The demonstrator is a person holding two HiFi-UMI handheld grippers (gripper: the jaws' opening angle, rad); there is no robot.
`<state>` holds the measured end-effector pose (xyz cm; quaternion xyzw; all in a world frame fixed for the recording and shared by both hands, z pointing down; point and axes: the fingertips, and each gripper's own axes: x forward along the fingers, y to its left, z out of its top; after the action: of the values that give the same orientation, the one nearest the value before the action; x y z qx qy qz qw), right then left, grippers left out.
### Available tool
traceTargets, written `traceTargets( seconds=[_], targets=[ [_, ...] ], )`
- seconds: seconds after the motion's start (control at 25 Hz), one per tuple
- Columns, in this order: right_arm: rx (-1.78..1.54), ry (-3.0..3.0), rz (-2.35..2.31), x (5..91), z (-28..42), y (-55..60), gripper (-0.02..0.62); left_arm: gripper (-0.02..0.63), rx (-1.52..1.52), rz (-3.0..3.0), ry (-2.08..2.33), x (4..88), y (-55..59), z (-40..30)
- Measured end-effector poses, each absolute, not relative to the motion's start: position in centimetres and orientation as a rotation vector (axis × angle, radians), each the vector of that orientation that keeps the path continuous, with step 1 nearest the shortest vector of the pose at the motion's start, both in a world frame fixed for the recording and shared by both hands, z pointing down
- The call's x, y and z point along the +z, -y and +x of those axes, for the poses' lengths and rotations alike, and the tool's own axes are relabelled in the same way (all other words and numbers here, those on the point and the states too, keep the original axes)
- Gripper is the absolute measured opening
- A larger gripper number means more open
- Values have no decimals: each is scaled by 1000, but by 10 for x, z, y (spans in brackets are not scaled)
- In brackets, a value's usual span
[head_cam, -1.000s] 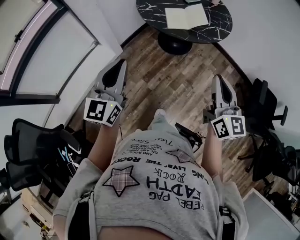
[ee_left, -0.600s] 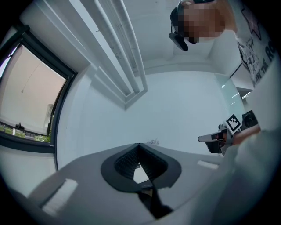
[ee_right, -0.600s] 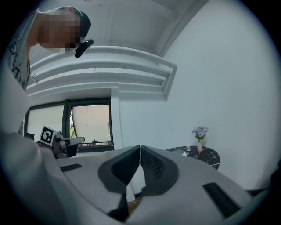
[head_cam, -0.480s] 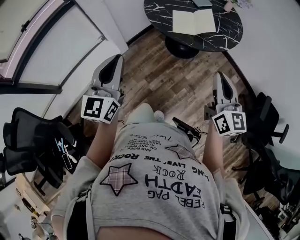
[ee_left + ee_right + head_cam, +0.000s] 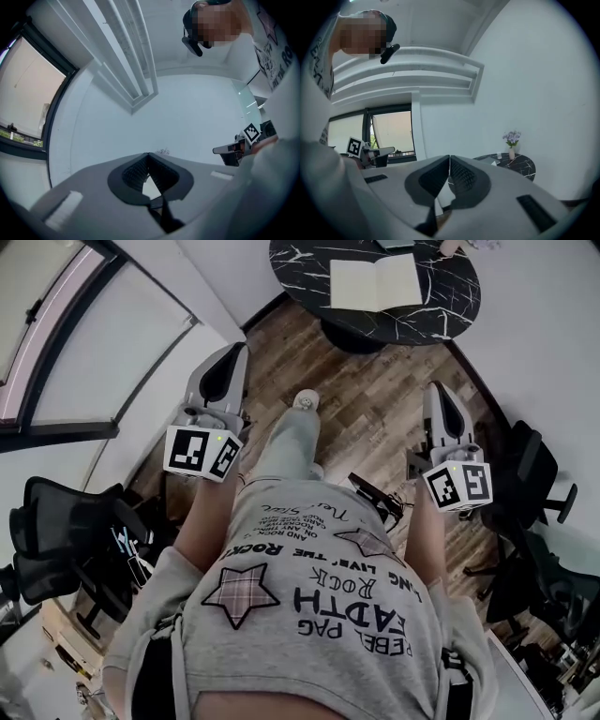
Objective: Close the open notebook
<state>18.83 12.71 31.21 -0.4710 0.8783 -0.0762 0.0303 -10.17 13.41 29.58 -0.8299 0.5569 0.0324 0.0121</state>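
Notebook [image 5: 375, 282] lies open and flat on the round black marbled worktop [image 5: 450, 317], up at 12 o'clock in the head view, well apart from both my tongs. My left tongs [image 5: 232, 354] sit at 11 o'clock and my right tongs [image 5: 438, 393] at 2 o'clock, both over the wooden floor [image 5: 366, 418] and neither near the worktop. One shoe [image 5: 305, 401] shows between them. Dark office chairs [image 5: 66, 540] stand at 8 o'clock, with more at 4 o'clock.

In the left gripper view my tongs are closed tip to tip with nothing between them. They face a plain white wall [image 5: 187, 117]. A window [image 5: 28, 93] sits at 9 o'clock, and my right tongs show at 3 o'clock.

In the right gripper view those tongs are closed too, pads meeting and holding nothing. Beyond their tips, at 4 o'clock, is the worktop, with a small vase [image 5: 512, 152] of purple flowers [image 5: 512, 137] standing on it. A dark-framed window [image 5: 391, 133] fills 9 o'clock, with my left tongs showing in front of it. From here I cannot pick out the notebook for certain.
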Motion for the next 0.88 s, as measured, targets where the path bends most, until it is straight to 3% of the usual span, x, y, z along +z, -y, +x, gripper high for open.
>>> traceTargets(
  seconds=[0.88],
  targets=[
    [-233,-2674,-1586,310,171,81,14,9,120,-2738,-1492,292,122,-85]
  ],
)
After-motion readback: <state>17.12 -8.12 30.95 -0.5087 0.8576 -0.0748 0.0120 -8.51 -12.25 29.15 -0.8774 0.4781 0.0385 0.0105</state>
